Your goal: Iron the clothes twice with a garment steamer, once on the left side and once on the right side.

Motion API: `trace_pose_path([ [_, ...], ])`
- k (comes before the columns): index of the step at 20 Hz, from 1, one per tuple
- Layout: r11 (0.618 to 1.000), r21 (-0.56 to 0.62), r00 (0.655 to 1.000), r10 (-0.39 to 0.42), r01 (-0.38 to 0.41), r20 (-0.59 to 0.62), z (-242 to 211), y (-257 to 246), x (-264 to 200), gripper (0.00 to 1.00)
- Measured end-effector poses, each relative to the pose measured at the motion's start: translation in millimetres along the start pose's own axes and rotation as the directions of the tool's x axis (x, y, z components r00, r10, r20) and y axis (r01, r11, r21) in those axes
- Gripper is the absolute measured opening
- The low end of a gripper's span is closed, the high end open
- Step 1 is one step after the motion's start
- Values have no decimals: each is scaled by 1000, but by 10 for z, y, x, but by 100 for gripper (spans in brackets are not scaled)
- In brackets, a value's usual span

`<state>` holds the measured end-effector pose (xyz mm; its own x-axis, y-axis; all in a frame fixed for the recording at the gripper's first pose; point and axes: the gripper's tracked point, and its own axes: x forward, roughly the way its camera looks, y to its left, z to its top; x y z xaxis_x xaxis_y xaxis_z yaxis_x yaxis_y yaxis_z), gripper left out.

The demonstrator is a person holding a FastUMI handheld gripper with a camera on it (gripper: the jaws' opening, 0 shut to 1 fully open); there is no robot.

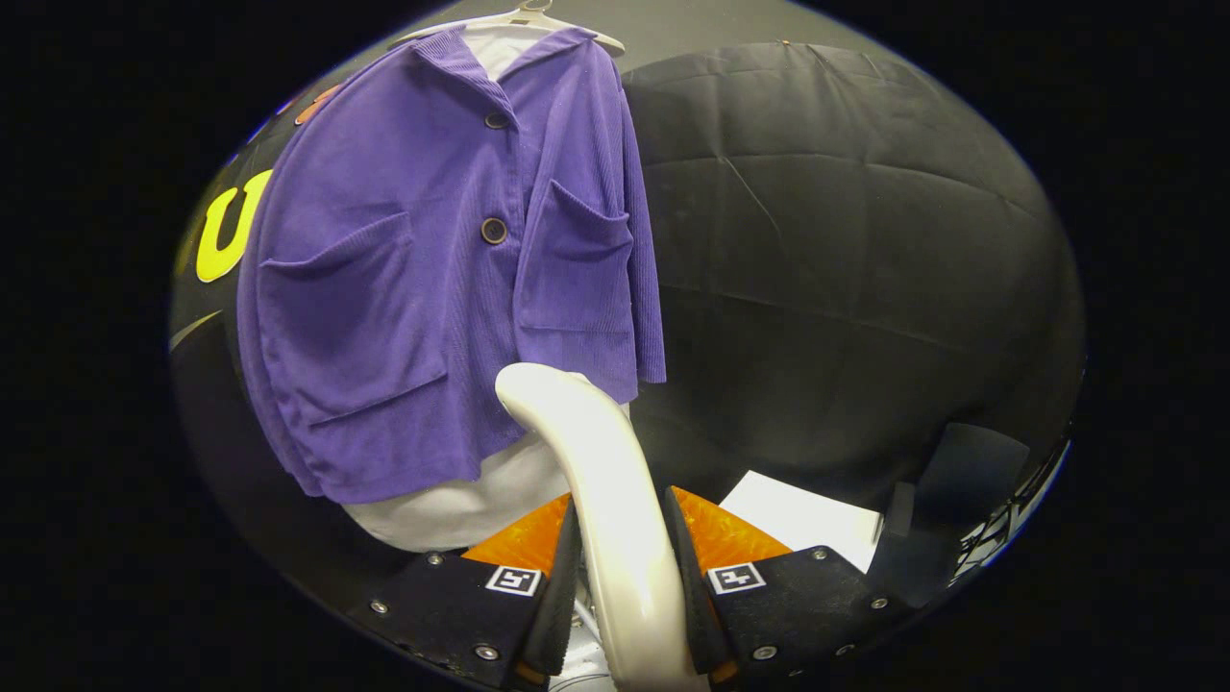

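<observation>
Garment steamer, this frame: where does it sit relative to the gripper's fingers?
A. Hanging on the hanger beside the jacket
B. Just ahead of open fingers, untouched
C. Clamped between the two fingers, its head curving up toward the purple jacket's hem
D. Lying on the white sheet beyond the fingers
C: the garment steamer runs up between the fingers of the gripper, both pressing on its sides, and its curved head reaches the lower hem of the purple jacket.

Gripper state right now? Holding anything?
Gripper: shut on the garment steamer, both fingers pressing its handle, head near the purple shirt hem.
</observation>
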<state>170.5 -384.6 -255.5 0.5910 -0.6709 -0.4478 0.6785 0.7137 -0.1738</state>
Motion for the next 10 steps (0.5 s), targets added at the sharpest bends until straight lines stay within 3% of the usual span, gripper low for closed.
trace_pose_path([
  [10,989,51,967,123,-137,224,759,-72,-1603,48],
])
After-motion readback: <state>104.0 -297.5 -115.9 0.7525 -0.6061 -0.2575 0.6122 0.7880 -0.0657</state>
